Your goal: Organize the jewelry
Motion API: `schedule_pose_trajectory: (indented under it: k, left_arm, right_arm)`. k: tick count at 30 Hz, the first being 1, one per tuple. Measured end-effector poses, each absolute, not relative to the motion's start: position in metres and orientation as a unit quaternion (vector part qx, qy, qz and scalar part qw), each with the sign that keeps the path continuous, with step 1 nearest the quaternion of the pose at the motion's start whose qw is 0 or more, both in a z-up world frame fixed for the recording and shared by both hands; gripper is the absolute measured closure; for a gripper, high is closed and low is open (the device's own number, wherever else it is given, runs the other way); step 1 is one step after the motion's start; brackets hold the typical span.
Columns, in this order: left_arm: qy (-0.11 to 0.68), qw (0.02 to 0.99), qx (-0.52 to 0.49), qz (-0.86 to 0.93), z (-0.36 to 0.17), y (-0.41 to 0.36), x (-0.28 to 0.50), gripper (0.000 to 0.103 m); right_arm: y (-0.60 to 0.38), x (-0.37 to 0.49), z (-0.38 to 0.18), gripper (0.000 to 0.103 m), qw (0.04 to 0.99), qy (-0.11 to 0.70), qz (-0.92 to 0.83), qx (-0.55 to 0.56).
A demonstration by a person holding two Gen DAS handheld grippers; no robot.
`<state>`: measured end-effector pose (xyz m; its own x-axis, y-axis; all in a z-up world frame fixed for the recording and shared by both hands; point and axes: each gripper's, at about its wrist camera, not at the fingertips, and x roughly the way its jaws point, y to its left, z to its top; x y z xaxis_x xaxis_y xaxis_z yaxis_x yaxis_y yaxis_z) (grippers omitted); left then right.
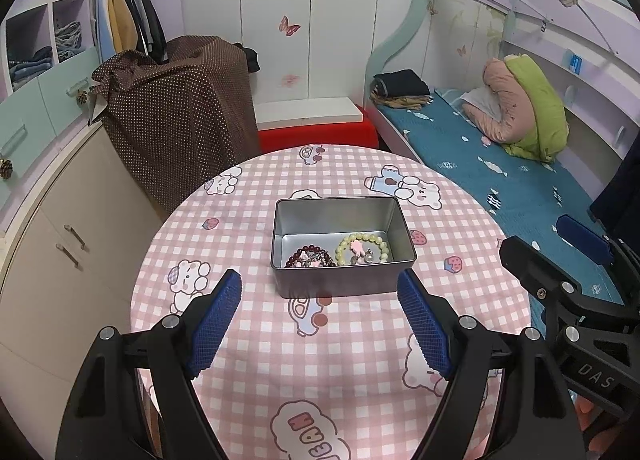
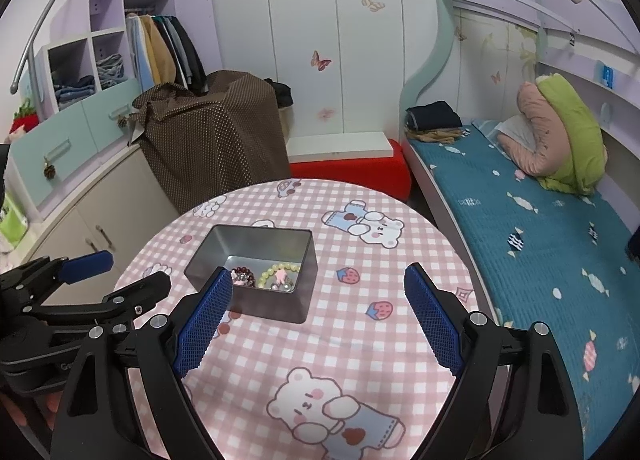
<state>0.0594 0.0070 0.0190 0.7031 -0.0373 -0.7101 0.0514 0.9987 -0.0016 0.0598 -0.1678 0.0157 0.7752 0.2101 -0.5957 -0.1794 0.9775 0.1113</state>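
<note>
1. Left wrist view: the left claw is released, its two blue pads spread wide with nothing between them, hovering above the round worktop covered in pink check cloth with bear prints.
2. A rectangular metal tin, lid off, stands on the worktop just beyond the fingertips, roughly centred between them.
3. Inside the tin, a dark red bead bracelet lies at the left and a pale yellow-green bead bracelet at the right; small pink trinkets lie with them, too small to identify.
4. The right claw appears at the right edge of this view, off the worktop's rim, over the bed with its blue cover.
5. Right wrist view: the right claw is likewise released, pads wide apart and gripping nothing, above the worktop.
6. The tin sits left of centre; the claw's left pad overlaps its near corner in the picture, contact not determinable.
7. Both bracelets, dark red and yellow-green, rest on the tin's floor.
8. The left claw shows at the left edge, spread apart, near the tin.
</note>
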Motion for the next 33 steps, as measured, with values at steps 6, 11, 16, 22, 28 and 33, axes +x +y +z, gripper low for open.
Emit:
schedule_pose_trajectory:
  k: [6, 11, 16, 22, 28, 33]
  left_arm:
    - [0.382, 0.924, 0.009, -0.022, 0.0218, 0.0064, 0.0581, 0.025]
    - [0.383, 0.923, 0.01, -0.023, 0.022, 0.0058, 0.0584, 0.025]
    - [0.384, 0.923, 0.009, -0.024, 0.0228, 0.0066, 0.0579, 0.025]
    - [0.382, 0.924, 0.009, -0.023, 0.0246, 0.0065, 0.0574, 0.025]
    - [0.381, 0.924, 0.01, -0.021, 0.026, 0.0064, 0.0578, 0.025]
    - [0.381, 0.924, 0.01, -0.021, 0.0263, 0.0062, 0.0576, 0.025]
  right_arm:
    - [-0.1692, 0.059, 0.0172, 0.018, 0.942, 0.317, 0.103, 0.024]
    - [-0.1686, 0.0581, 0.0176, 0.018, 0.942, 0.317, 0.103, 0.024]
    - [-0.1701, 0.0577, 0.0179, 0.018, 0.943, 0.317, 0.099, 0.024]
    - [-0.1702, 0.0568, 0.0187, 0.018, 0.943, 0.318, 0.098, 0.025]
    - [-0.1698, 0.0569, 0.0189, 0.018, 0.943, 0.318, 0.098, 0.025]
    - [-0.17, 0.0569, 0.0191, 0.018, 0.943, 0.318, 0.098, 0.026]
